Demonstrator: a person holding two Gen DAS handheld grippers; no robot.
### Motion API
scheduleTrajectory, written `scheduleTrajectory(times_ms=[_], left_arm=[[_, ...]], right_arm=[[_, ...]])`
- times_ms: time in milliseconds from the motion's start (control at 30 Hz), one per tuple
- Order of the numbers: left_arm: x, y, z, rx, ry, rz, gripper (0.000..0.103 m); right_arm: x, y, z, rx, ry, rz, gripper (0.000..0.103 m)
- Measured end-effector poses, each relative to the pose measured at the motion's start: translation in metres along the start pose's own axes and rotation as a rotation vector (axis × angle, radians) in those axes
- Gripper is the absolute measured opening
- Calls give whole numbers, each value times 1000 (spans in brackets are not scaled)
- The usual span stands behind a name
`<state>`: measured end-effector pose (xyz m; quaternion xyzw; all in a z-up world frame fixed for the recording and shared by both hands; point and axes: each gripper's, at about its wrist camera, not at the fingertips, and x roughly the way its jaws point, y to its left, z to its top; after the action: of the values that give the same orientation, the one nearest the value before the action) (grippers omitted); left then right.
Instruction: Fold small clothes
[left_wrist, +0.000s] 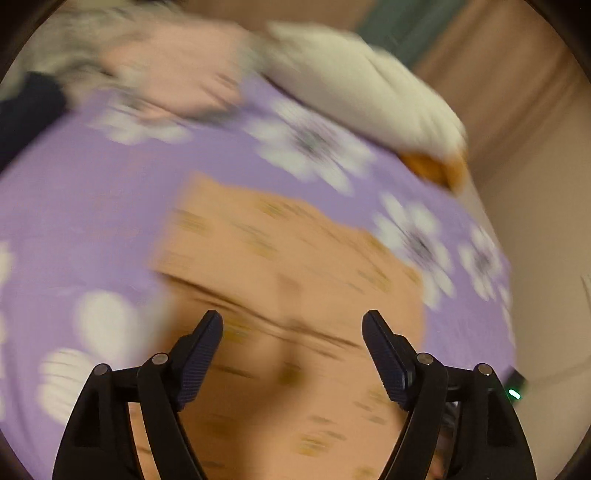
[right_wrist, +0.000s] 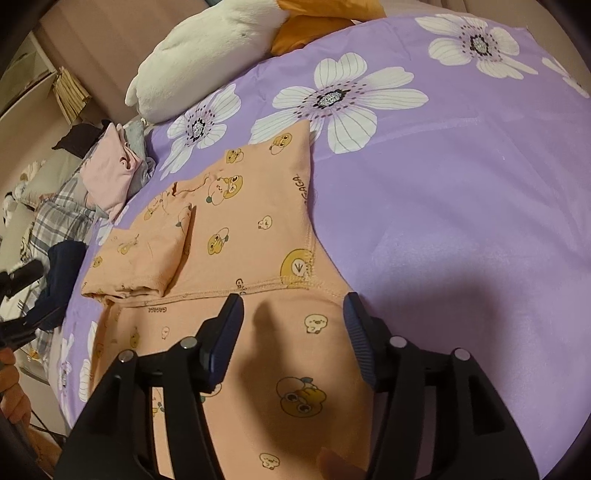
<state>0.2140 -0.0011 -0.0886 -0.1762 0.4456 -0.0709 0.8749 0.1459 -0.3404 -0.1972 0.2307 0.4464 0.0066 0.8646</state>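
Observation:
A small peach garment (right_wrist: 243, 236) printed with cartoon ducks lies flat on a purple flowered bed sheet (right_wrist: 443, 192). One sleeve (right_wrist: 147, 254) is folded in over its left side. My right gripper (right_wrist: 293, 310) is open just above the garment's near part, with nothing between its fingers. In the left wrist view, which is motion-blurred, my left gripper (left_wrist: 291, 328) is open above the same peach garment (left_wrist: 280, 251), holding nothing.
A white and orange plush toy (right_wrist: 207, 55) lies at the far edge of the bed. A pile of other clothes, pink (right_wrist: 110, 170) and plaid (right_wrist: 59, 214), sits at the left. The plush also shows in the left wrist view (left_wrist: 362, 85).

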Motion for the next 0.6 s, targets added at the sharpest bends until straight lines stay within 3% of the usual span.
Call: scheduleTrajectory(times_ms=[33, 100, 133, 200, 267, 367, 467, 533, 600], left_arm=[[-5, 19, 2, -23, -56, 75, 77], [1, 45, 0, -70, -87, 228, 72], [9, 58, 0, -80, -72, 278, 62], [25, 75, 0, -83, -40, 236, 53], [42, 87, 0, -112, -6, 188, 34], [64, 86, -6, -65, 38, 253, 22], [71, 62, -11, 59, 40, 261, 22], [74, 58, -14, 83, 49, 169, 22], [80, 60, -20, 101, 53, 163, 22]], right_arm=[[1, 2, -1, -12, -4, -10, 59], [2, 7, -2, -41, -10, -32, 62], [3, 11, -4, -62, -14, -48, 63], [4, 15, -6, -93, -21, -75, 65], [7, 21, -8, -138, -28, -105, 69], [12, 31, -11, -209, -32, -156, 73], [15, 35, -11, -248, -25, -186, 74], [11, 36, -10, -255, -32, -203, 73], [4, 42, -9, -280, -29, -238, 73]])
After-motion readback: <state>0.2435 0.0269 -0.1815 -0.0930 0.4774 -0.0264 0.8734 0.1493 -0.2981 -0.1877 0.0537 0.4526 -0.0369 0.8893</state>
